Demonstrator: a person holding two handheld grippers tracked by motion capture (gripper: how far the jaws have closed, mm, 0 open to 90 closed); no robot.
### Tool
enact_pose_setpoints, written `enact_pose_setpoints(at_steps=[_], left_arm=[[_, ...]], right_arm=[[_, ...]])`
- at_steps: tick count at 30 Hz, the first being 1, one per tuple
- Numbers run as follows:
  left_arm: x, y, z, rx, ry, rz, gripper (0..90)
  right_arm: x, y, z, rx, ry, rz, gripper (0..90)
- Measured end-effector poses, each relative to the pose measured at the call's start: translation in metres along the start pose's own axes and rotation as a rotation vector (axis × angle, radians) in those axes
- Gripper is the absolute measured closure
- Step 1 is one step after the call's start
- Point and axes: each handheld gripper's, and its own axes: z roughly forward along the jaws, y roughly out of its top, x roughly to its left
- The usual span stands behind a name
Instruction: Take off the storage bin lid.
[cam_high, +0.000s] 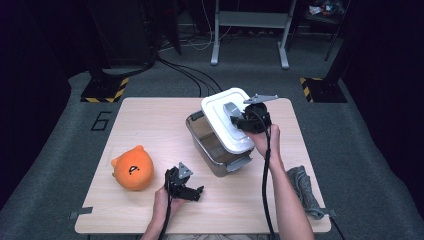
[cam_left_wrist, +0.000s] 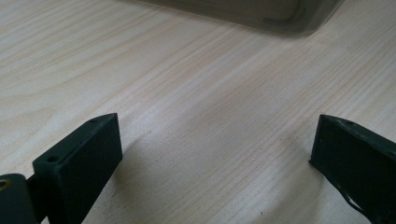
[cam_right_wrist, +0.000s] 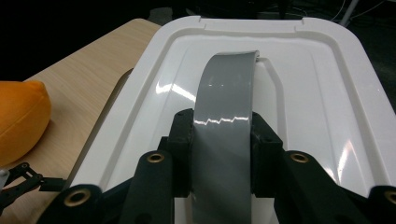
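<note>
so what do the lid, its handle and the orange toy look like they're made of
Lid: glossy white moulded plastic, by its sharp highlights and pressed ridges. Handle, clamped in the right gripper: smooth grey, likely plastic, with a shiny streak across it. Orange toy: soft plush fabric, matte and rounded, probably stuffed.

This looks like a lab or recording studio, not a home. Beyond the tongs, past the far edge of the pale wooden tabletop (cam_high: 150, 115), grey carpet (cam_high: 60, 150) bears a taped number six (cam_high: 101, 121), yellow-and-black hazard tape (cam_high: 106, 93) marks stand bases, black cables (cam_high: 185, 72) trail across it, and a grey metal frame (cam_high: 250, 30) stands among dark drapes.
</note>
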Motion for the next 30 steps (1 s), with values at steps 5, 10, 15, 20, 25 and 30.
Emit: enact_pose_setpoints(at_steps=[5, 10, 15, 20, 25, 30], left_arm=[[0.0, 0.0, 0.0, -0.001, 0.0, 0.001, 1.6], [0.001, 0.0, 0.0, 0.006, -0.002, 0.008, 1.6], [0.001, 0.0, 0.0, 0.005, -0.004, 0.008, 1.6], [0.001, 0.0, 0.0, 0.006, -0.005, 0.004, 1.6], [0.001, 0.0, 0.0, 0.007, -0.003, 0.008, 1.6], [0.001, 0.0, 0.0, 0.002, 0.0, 0.006, 1.6]], right_arm=[[-0.01, -0.001, -0.006, -0.004, -0.025, 0.017, 67.2], [-0.023, -0.005, -0.011, -0.012, -0.051, 0.034, 67.2], [-0.035, -0.008, -0.017, -0.016, -0.081, 0.066, 67.2], [-0.05, -0.014, -0.021, -0.026, -0.113, 0.083, 67.2], [-0.062, -0.019, -0.025, -0.028, -0.14, 0.115, 67.2], [-0.074, -0.024, -0.029, -0.03, -0.171, 0.138, 67.2]])
